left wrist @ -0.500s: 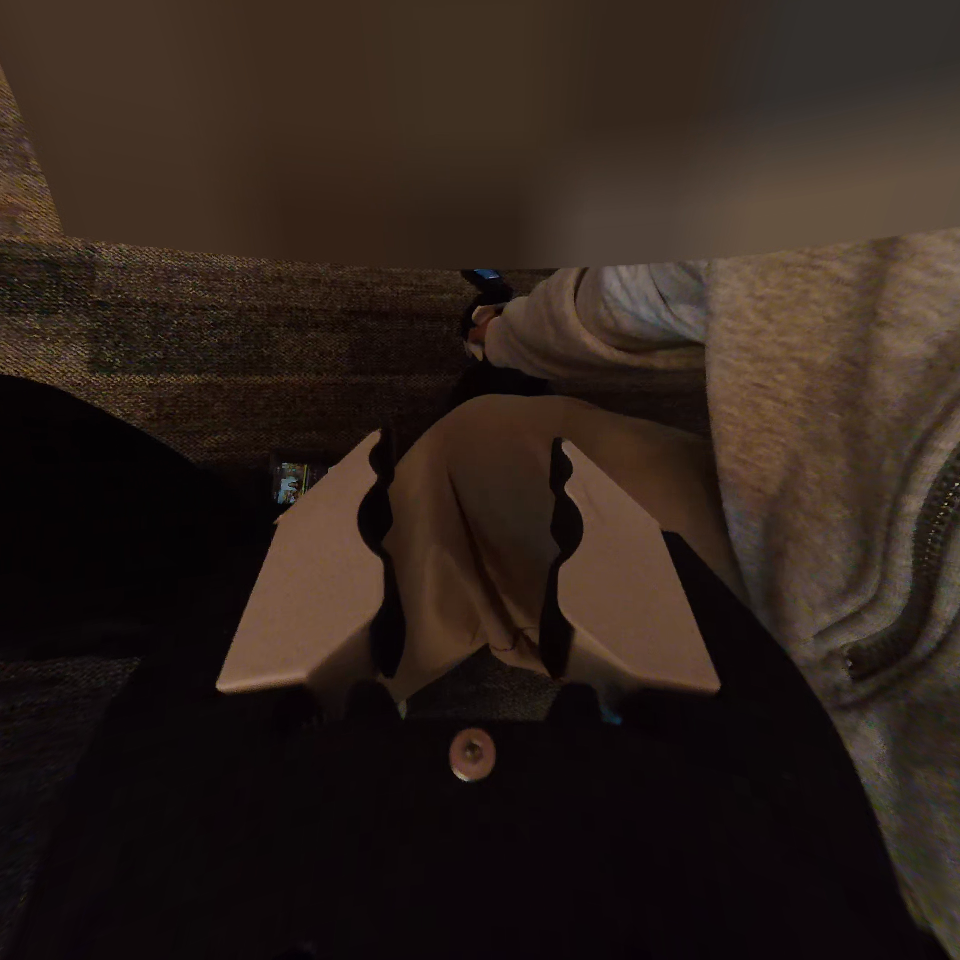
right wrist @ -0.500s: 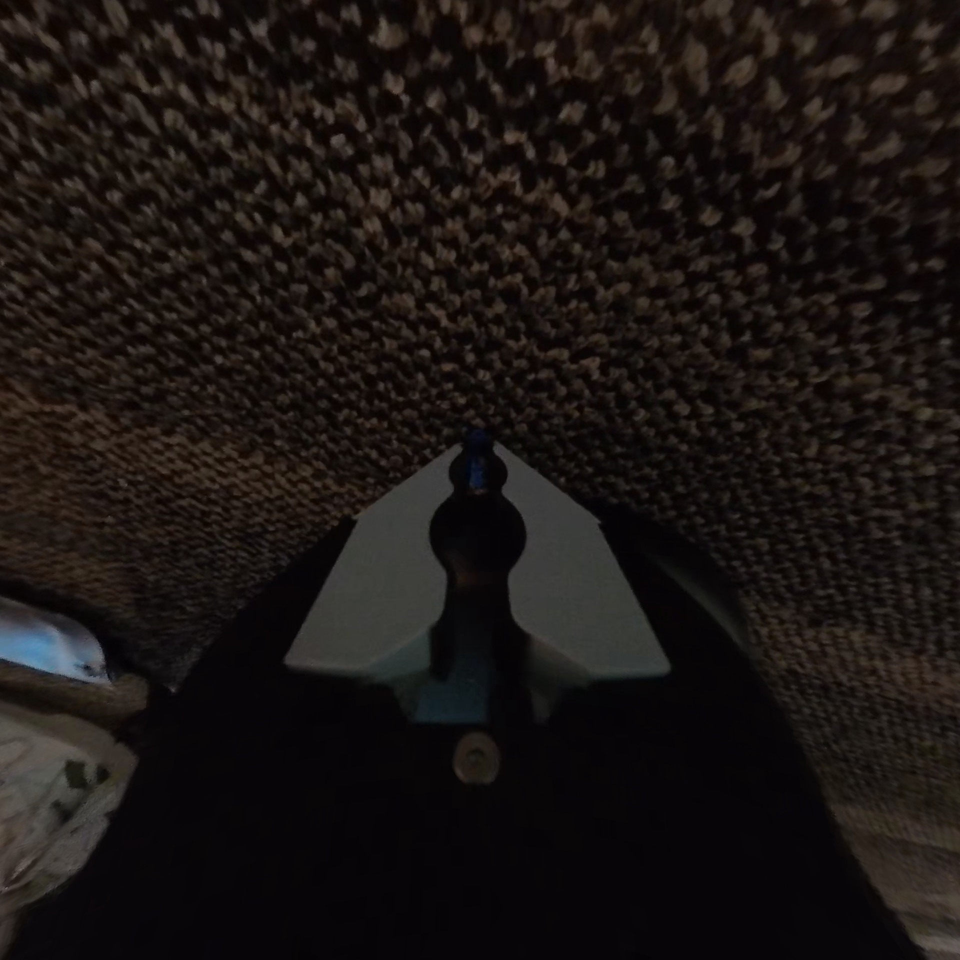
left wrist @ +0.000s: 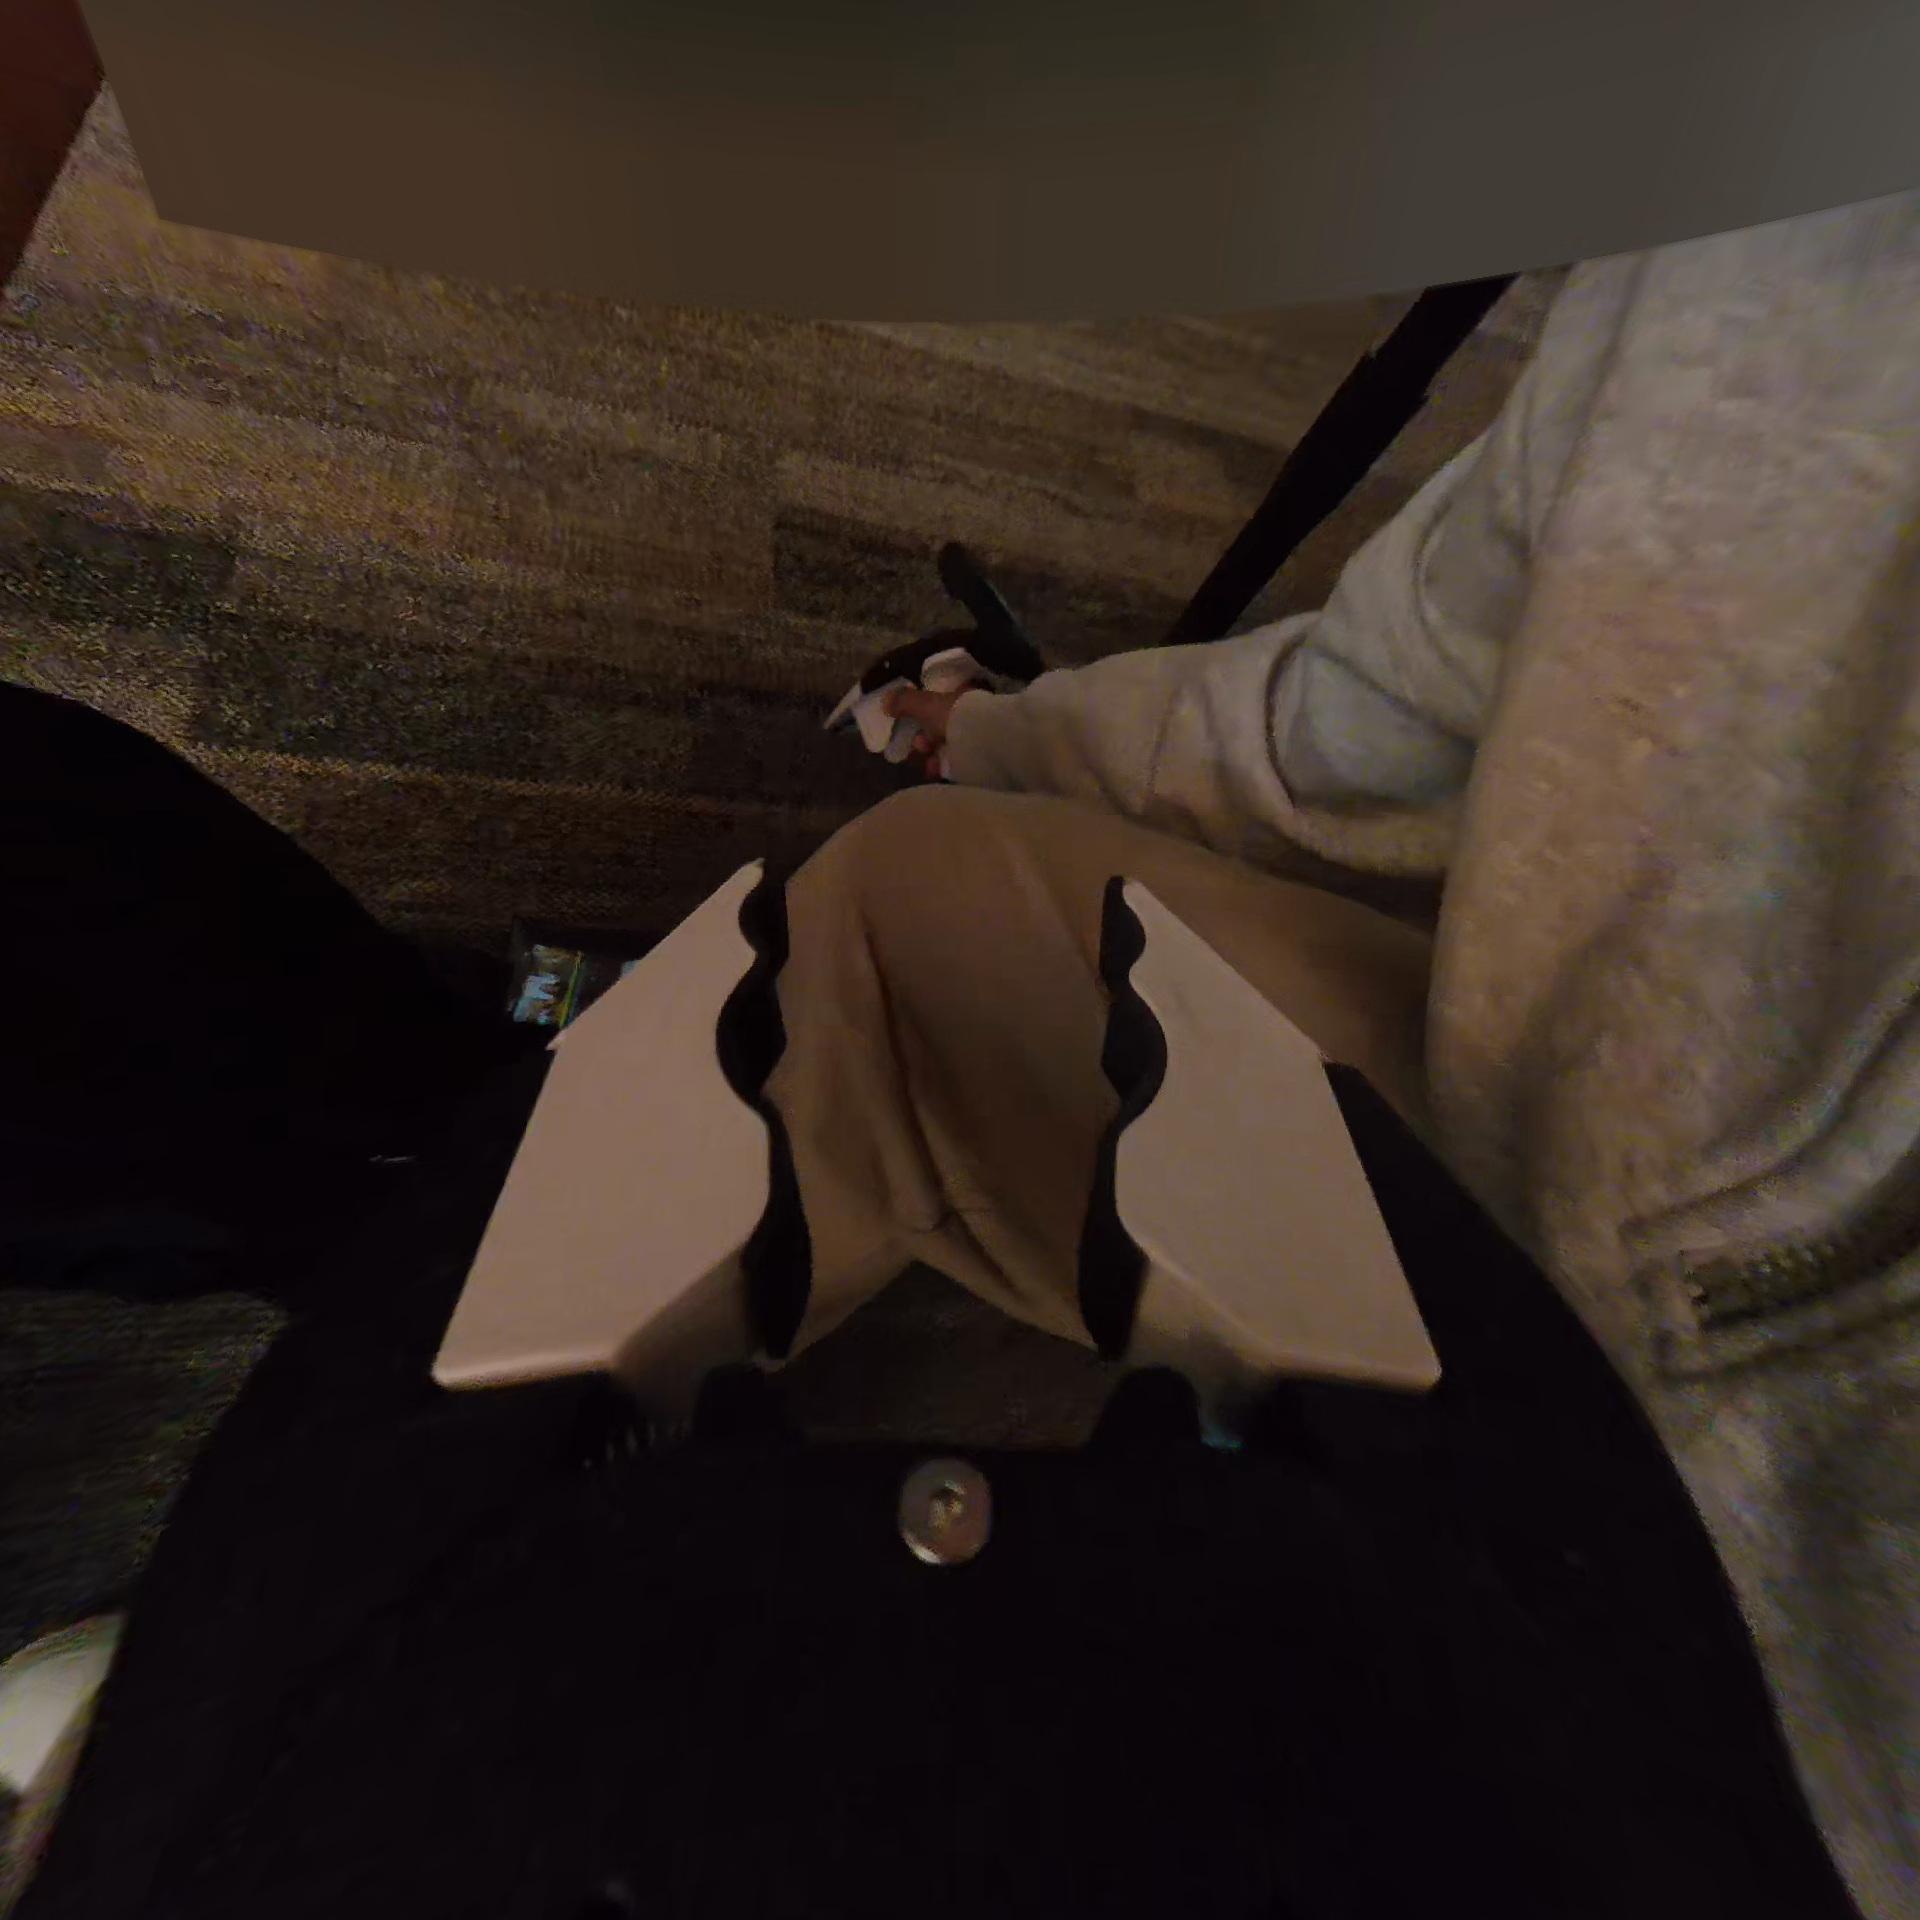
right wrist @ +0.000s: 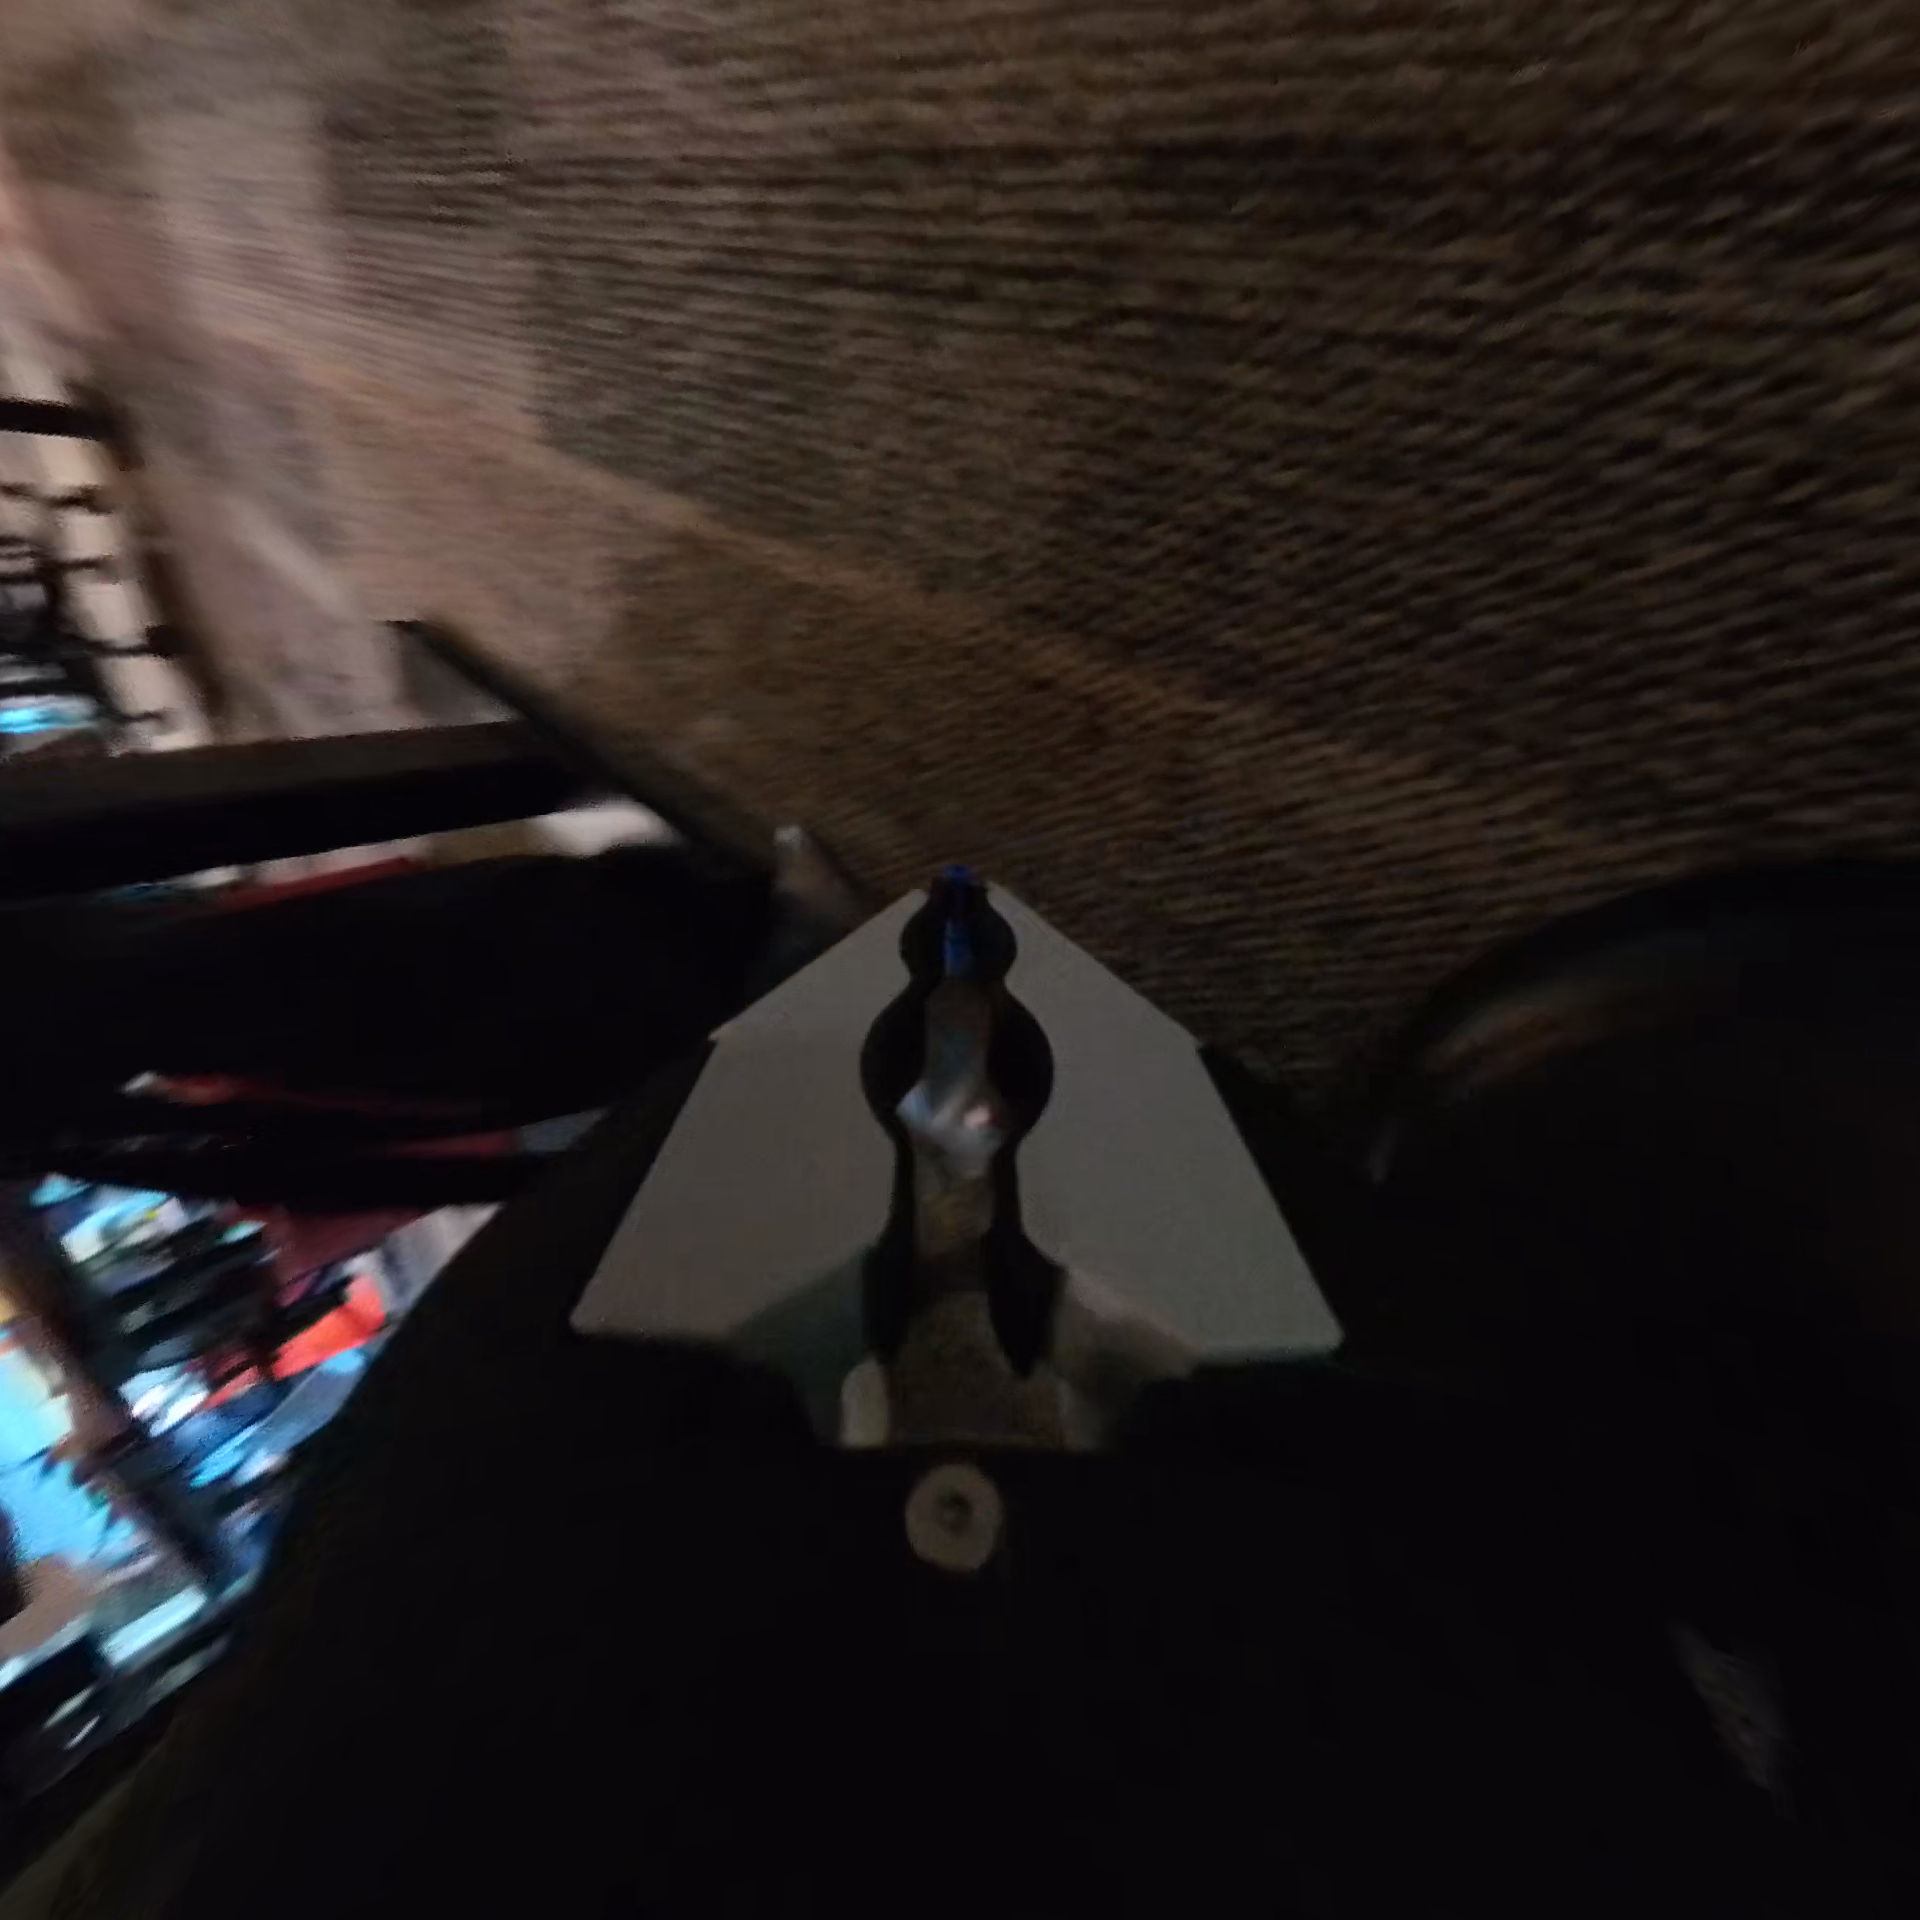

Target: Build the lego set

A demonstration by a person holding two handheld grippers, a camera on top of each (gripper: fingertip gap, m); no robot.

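A: Right gripper fingers pinch a tiny blue brick at their tips, long axis unclear, above the carpet.

B: Left gripper fingers spread, empty; so the right is nearer.

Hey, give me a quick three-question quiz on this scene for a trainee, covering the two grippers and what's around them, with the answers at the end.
1. True or false: the fingers of the left gripper are closed on a brick.
2. What colour is the small piece pinched at the fingertips of the right gripper? A red, B blue, C yellow.
3. Fill in the blank: in the right wrist view, the surface beyond the right gripper is a brownish woven ____.

Key: 1 false, the fingers stand apart and hold nothing; 2 B; 3 carpet.
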